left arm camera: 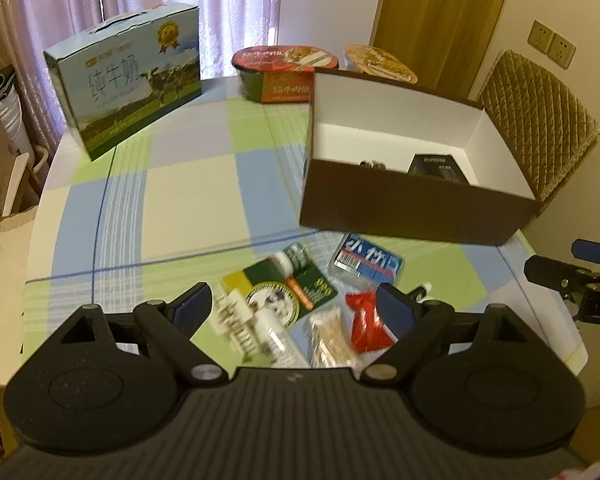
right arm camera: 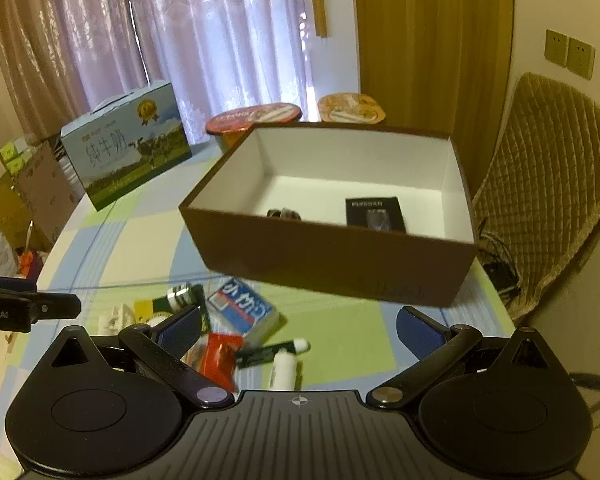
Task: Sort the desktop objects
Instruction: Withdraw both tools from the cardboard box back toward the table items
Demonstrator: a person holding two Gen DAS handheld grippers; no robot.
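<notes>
A brown open box (left arm camera: 404, 208) (right arm camera: 340, 256) with a white inside stands on the checked tablecloth. It holds a black packet (right arm camera: 374, 212) and a small dark item (right arm camera: 284, 213). In front of it lies a pile of small things: a blue-white packet (left arm camera: 366, 260) (right arm camera: 242, 306), a green card (left arm camera: 296, 284), a red wrapper (left arm camera: 366, 322) (right arm camera: 220, 356), a bag of wooden sticks (left arm camera: 330, 340), a white hair clip (left arm camera: 234, 316) and a white tube (right arm camera: 284, 368). My left gripper (left arm camera: 294, 306) is open above the pile, empty. My right gripper (right arm camera: 300, 332) is open, empty, over the pile's right side.
A milk carton box (left arm camera: 128, 76) (right arm camera: 128, 148) stands at the back left. Two instant-meal bowls (left arm camera: 284, 72) (left arm camera: 380, 62) stand behind the brown box. A padded chair (left arm camera: 540, 120) (right arm camera: 548, 184) is at the right. Cardboard boxes (right arm camera: 32, 192) lie off the table's left edge.
</notes>
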